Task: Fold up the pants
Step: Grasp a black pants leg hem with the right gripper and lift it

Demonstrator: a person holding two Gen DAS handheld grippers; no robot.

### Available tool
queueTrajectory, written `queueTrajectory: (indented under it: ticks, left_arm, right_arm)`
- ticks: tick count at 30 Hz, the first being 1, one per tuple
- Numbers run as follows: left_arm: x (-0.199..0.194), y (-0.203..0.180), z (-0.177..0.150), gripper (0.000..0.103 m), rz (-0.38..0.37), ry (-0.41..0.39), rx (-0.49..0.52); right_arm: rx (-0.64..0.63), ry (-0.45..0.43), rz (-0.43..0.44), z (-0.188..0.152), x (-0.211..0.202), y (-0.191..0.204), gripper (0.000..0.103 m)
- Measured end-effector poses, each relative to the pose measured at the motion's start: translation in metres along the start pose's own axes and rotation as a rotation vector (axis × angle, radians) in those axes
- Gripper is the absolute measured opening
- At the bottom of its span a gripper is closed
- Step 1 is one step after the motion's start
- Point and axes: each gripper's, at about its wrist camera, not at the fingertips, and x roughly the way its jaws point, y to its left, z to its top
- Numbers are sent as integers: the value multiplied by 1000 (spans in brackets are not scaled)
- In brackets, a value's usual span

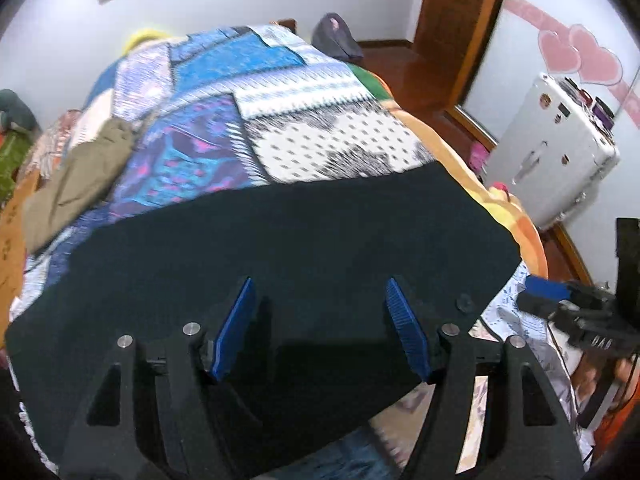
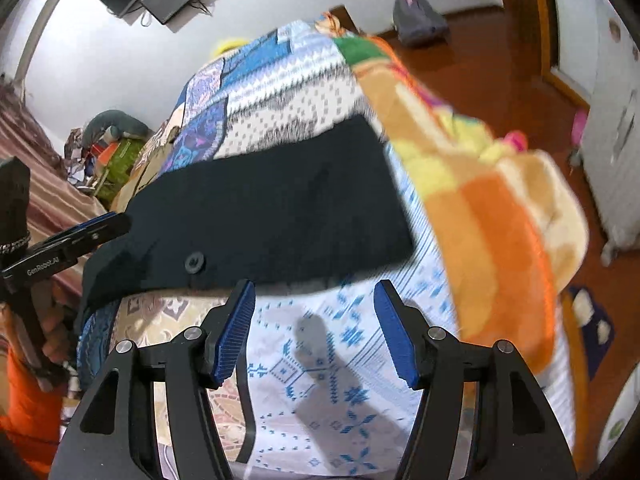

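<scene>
The dark pants point(image 1: 280, 248) lie flat on the bed, on top of a patchwork quilt point(image 1: 248, 112), and they look already folded into a compact shape with straight edges. A button point(image 2: 195, 261) near the close edge suggests that the waist end faces the person. I judge that the folding is at a late stage, or between 2 folds.

The left gripper point(image 1: 320, 328) hangs above the near part of the pants. Its jaws stand well apart and nothing is between the blue pads point(image 1: 236, 328); they do not touch the cloth. The right gripper point(image 2: 314, 330) hovers over the bare white and blue sheet point(image 2: 320, 360), just beside the near edge of the pants. Its jaws are also apart and hold nothing. Both tools point down at a slant, probably because the cloth lies low and flat in front of them.

Around the pants there are other things. An olive-brown garment point(image 1: 80, 184) lies on the left side of the quilt, apart from the pants. An orange and yellow blanket point(image 2: 492, 208) is bunched on the right side of the bed and comes near the far right corner of the pants, so it could disturb a fold toward that side. A silver case point(image 1: 552, 152) stands by the wall, and a grey bag point(image 2: 416, 24) sits on the wooden floor; both are well apart from the work.
</scene>
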Motion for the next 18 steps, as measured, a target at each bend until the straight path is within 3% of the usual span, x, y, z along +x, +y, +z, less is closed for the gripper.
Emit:
queueTrajectory:
  ticks: [4, 11, 18]
  left_arm:
    - [20, -10, -1, 68, -5, 36, 1]
    - [29, -7, 2, 68, 14, 26, -9]
    - [30, -7, -2, 68, 29, 0, 2]
  right_arm:
    - [63, 4, 41, 1, 11, -2, 58]
    - [108, -3, 78, 8, 22, -2, 63]
    - [174, -85, 131, 17, 21, -12, 65]
